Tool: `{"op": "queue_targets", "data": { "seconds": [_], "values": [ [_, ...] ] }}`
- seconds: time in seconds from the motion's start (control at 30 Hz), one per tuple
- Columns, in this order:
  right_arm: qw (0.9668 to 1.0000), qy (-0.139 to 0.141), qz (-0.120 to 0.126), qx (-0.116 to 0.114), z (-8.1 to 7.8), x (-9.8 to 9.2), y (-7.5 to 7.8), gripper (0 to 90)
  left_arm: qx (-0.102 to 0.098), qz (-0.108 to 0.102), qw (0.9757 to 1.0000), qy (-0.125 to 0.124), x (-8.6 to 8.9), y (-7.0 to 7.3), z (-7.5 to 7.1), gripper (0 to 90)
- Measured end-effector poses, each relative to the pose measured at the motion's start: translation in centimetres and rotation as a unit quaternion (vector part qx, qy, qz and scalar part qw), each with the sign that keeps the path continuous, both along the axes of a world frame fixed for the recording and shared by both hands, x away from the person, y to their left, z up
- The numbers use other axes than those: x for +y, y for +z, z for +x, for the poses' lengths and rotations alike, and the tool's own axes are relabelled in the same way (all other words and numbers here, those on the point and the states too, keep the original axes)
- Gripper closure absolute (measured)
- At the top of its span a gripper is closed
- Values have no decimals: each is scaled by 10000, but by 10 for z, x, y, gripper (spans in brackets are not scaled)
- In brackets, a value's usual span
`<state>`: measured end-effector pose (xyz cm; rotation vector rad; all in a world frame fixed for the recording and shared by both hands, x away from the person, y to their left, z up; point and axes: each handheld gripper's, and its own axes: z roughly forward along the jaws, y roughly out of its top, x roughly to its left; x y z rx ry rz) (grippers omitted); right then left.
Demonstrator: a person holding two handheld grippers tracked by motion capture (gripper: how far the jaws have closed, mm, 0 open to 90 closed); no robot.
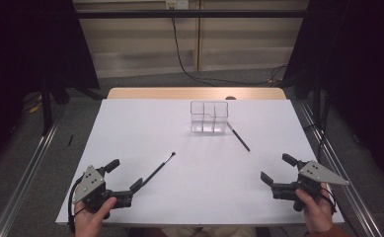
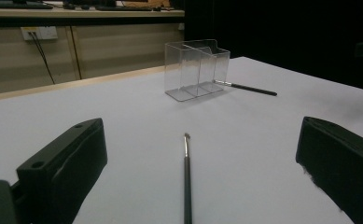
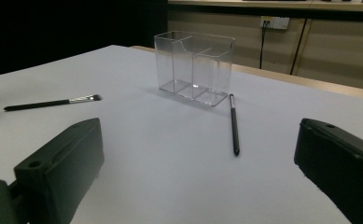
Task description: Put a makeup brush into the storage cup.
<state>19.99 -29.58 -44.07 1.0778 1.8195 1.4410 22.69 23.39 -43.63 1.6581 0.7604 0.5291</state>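
here, both hand-held grippers, left [image 1: 125, 177] and right [image 1: 274, 169], gape empty over the white table [image 1: 130, 128] in a dim room.

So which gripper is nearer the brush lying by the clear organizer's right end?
Right. The right gripper sits just below-right of that brush, jaws open. The left gripper is far across the table, at the other brush.

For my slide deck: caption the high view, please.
Both grippers open, left nearing a brush, clear organizer beyond.

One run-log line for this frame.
left gripper: open, beside near brush | right gripper: open, holding nothing | far brush: flat beside clear organizer | organizer: upright
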Motion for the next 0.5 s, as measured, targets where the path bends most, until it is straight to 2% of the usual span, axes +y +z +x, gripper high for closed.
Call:
{"op": "queue_targets", "data": {
  "seconds": [0.23,0.5],
  "values": [
    [9997,222,60,21,1,3,0,1,13,13,10000,-44,0,0,0,19],
    [9996,245,97,72,3,2,-2,0,108,66,9997,-219,-3,0,1,20]
  ]
}}
